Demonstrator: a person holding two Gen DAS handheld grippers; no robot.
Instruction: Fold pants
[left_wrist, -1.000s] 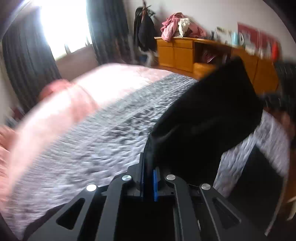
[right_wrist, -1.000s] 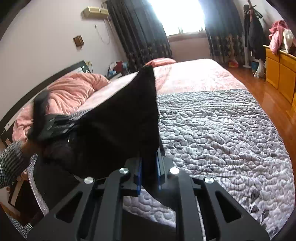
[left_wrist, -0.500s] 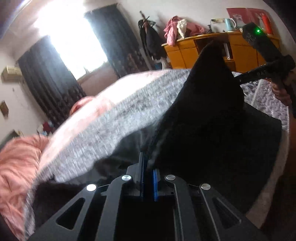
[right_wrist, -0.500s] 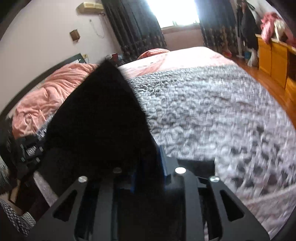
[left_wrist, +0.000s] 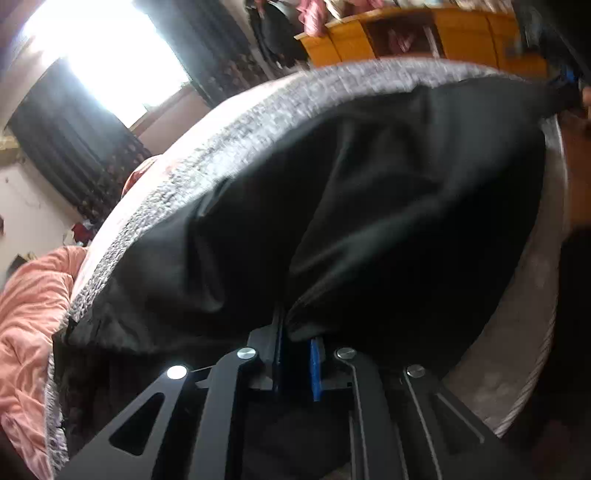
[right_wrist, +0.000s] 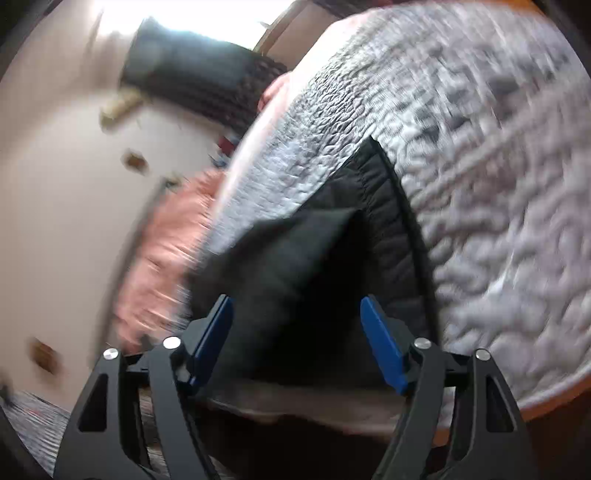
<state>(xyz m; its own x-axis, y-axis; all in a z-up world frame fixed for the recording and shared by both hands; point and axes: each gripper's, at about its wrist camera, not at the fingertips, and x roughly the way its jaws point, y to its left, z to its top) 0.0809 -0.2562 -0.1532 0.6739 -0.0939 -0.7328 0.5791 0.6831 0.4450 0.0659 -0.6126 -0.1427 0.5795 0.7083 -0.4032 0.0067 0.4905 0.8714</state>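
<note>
Black pants (left_wrist: 369, 203) lie spread on the grey quilted bedspread (left_wrist: 258, 122). My left gripper (left_wrist: 295, 332) stands low over the near edge of the pants. Its blue pads (left_wrist: 316, 365) still pinch a fold of the fabric, and the jaws are just starting to part. In the right wrist view the pants (right_wrist: 314, 258) lie folded over on the bedspread (right_wrist: 480, 147), with a ribbed stitched band (right_wrist: 384, 206) at the far edge. My right gripper (right_wrist: 295, 306) is opening wide; the cloth lies between its blue pads (right_wrist: 380, 343) without being pressed.
A pink duvet (left_wrist: 26, 314) is bunched at the left end of the bed. An orange wooden dresser (left_wrist: 406, 40) stands beyond the bed's far side. Dark curtains (left_wrist: 74, 140) flank a bright window. The bed's near edge (right_wrist: 535, 391) curves below the right gripper.
Both grippers came down from holding the pants up in the air, and the pants now rest on the bed. The right gripper rolled and opened, letting go of the fabric.
</note>
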